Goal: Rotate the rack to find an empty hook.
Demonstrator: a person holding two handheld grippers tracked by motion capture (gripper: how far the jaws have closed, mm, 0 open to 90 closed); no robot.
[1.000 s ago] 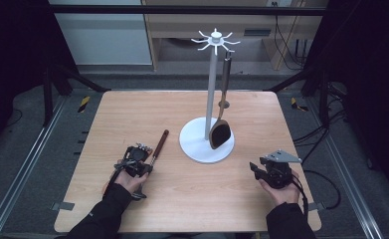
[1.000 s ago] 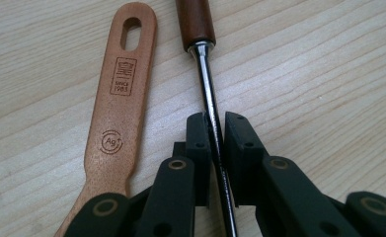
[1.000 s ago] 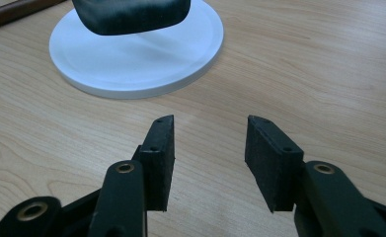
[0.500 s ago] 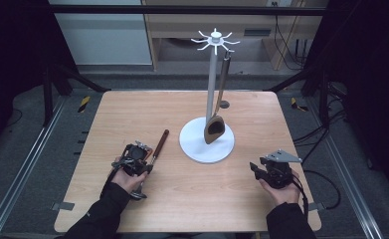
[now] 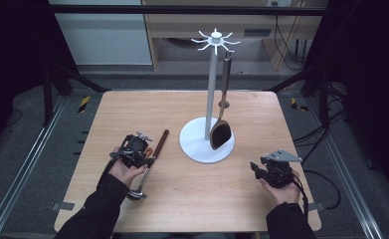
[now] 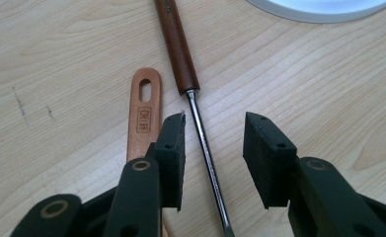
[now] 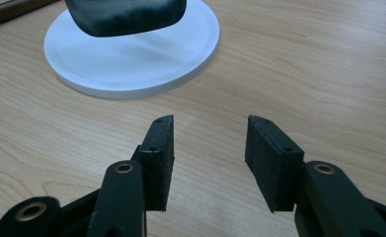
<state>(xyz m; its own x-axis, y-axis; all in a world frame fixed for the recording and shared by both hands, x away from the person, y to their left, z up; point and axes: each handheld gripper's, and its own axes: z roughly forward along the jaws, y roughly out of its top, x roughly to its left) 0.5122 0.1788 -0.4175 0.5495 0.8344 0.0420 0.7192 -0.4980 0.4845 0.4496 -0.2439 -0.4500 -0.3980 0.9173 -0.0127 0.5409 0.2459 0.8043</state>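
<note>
Ladle lies flat on the table, its steel shaft between the left gripper's jaws, which have just been opening, pads clear. Right gripper hovers released at four o'clock. Left gripper view adds a tan handle; high view, the rack at twelve o'clock.

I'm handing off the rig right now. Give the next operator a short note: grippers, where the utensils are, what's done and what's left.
Left gripper: jaws have just been opening, pads clear of the ladle, whose metal shaft lies on the table between them.
Right gripper: open, empty, over bare table near the stand's white base.
Things: dark spatula hangs from a hook of the stand. The ladle lies left of the base, its bowl by the left hand. A second utensil with a light wooden handle lies beside it.
Done: one utensil hung.
Left, probably: hang the ladle and the wooden-handled piece.
</note>
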